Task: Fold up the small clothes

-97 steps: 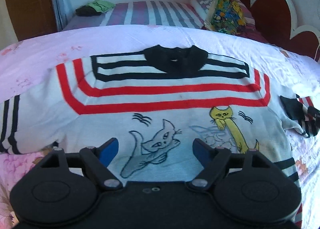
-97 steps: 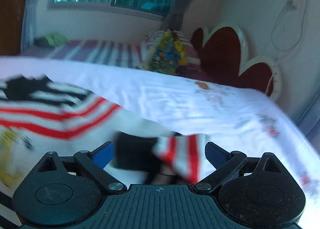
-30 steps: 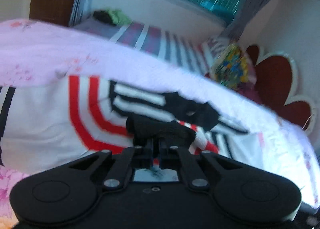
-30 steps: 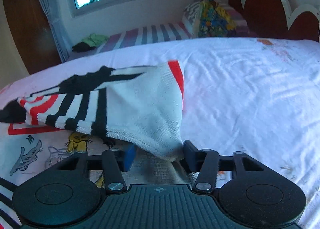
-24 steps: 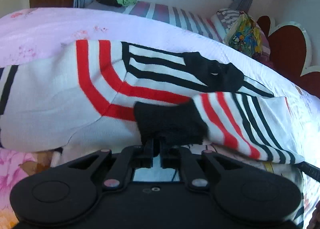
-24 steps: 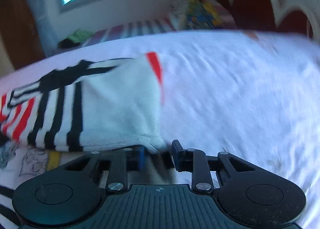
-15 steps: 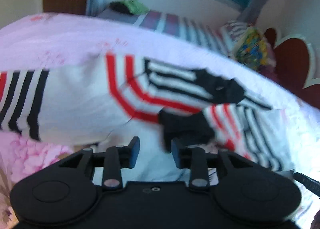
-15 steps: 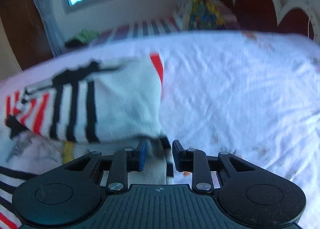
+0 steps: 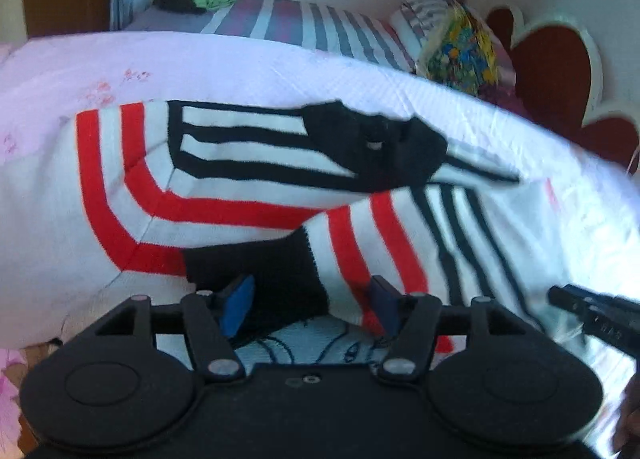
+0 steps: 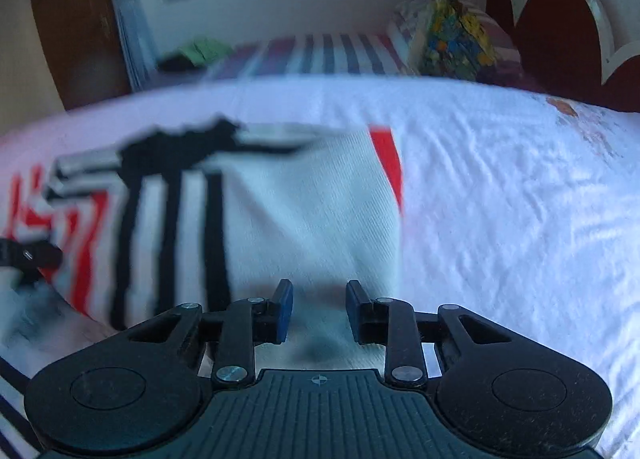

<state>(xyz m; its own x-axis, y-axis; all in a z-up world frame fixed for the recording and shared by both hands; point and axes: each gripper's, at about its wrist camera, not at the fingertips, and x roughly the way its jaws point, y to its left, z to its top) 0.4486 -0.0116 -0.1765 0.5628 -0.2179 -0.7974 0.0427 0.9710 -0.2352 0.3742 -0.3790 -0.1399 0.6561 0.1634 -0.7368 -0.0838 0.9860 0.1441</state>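
Both grippers pitch steeply down over the sweater, spread on the bed, sleeve folded across its chest. Left gripper: jaws opening, black cuff between, unpinched. Right gripper: we see narrowly parted pads, nothing gripped.

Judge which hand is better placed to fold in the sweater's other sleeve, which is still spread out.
Left, probably. The left gripper is opening, its fingers clear of the black cuff, and the unfolded side of the sweater spreads off to its left. The right gripper sits at the already folded edge, farther away.
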